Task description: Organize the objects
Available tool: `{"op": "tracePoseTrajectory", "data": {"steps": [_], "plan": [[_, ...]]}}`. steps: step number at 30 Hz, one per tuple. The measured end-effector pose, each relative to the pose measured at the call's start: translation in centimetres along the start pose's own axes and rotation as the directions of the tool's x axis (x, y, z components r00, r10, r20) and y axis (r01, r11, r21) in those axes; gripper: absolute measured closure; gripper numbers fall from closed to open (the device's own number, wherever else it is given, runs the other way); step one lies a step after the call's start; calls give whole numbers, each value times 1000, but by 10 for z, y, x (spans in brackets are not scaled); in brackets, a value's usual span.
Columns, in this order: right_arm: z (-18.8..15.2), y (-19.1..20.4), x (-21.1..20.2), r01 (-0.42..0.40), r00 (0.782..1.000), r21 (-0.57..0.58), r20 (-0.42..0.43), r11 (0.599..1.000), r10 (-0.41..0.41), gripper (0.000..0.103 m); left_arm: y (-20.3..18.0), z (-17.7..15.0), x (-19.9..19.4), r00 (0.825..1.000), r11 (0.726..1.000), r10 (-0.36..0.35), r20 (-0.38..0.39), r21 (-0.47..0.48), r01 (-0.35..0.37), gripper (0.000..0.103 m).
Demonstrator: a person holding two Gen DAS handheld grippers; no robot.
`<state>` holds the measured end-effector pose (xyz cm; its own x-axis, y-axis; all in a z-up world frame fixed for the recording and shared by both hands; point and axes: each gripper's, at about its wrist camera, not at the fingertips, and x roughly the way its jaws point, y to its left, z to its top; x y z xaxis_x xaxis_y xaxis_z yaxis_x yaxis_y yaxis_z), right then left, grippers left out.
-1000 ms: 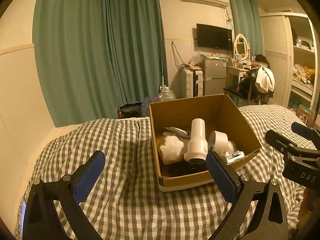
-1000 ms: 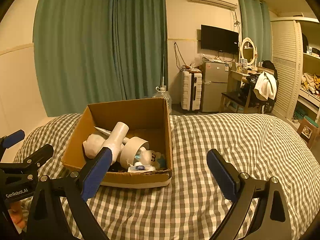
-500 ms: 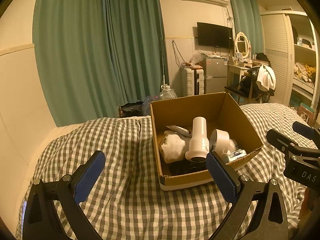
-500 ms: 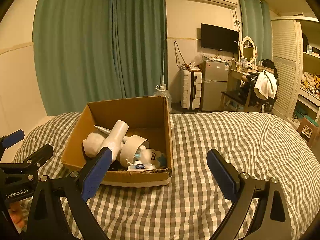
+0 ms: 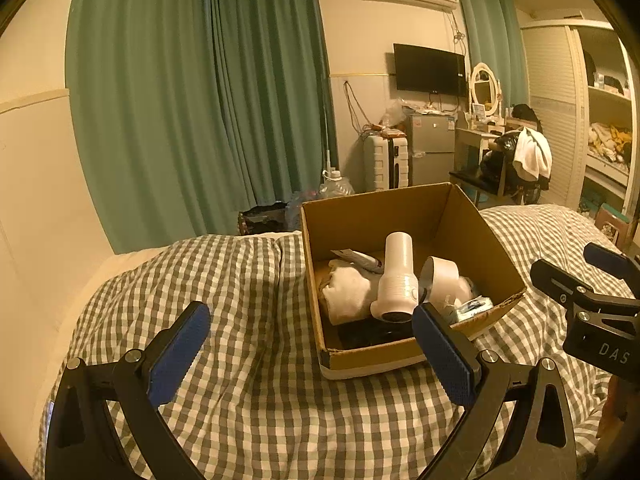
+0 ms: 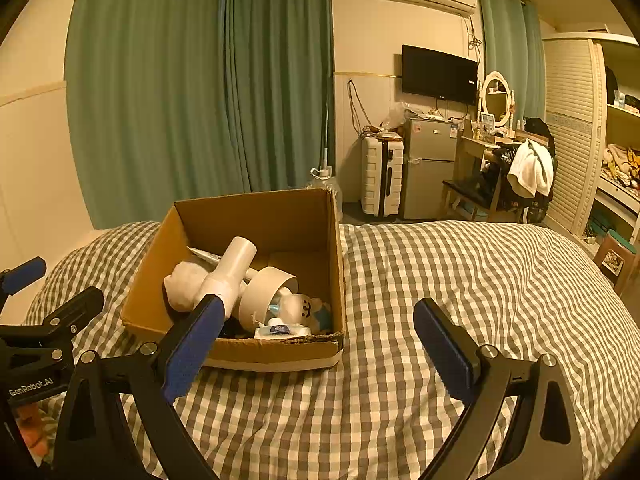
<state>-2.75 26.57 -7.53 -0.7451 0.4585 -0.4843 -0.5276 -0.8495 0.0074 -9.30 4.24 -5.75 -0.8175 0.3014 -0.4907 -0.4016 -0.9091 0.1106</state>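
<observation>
An open cardboard box (image 5: 376,216) (image 6: 296,216) stands on a grey checked bed. Inside lie a white hair dryer (image 5: 396,276) (image 6: 230,270), a roll of tape (image 5: 442,276) (image 6: 266,292), a white soft bundle (image 5: 346,292) (image 6: 182,284), a small plush toy (image 6: 304,306) and a flat packet (image 5: 474,306) (image 6: 280,330). My left gripper (image 5: 312,352) is open and empty, in front of the box's near left corner. My right gripper (image 6: 320,348) is open and empty, in front of the box's near right corner. Each gripper shows at the edge of the other's view.
The checked bed cover (image 6: 460,272) spreads wide to the right of the box and in front of it (image 5: 240,280). Behind the bed are green curtains (image 5: 200,100), a white suitcase (image 6: 382,176), a small fridge (image 6: 430,168) and a chair with clothes (image 6: 520,176).
Both views have shifted only slightly; the box sits a little lower and nearer in the frames. Both grippers stay open and empty.
</observation>
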Motion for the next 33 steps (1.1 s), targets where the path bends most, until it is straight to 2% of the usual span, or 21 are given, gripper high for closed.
{"op": "tracePoseTrajectory", "data": {"steps": [14, 33], "plan": [[-1, 0, 1, 4, 1000, -5, 3, 1000, -4, 7, 6, 1, -2, 1000, 999, 19, 4, -40, -19, 0], [-1, 1, 1, 3, 1000, -5, 3, 1000, -3, 7, 1, 0, -7, 1000, 1000, 27, 16, -14, -26, 0]]}}
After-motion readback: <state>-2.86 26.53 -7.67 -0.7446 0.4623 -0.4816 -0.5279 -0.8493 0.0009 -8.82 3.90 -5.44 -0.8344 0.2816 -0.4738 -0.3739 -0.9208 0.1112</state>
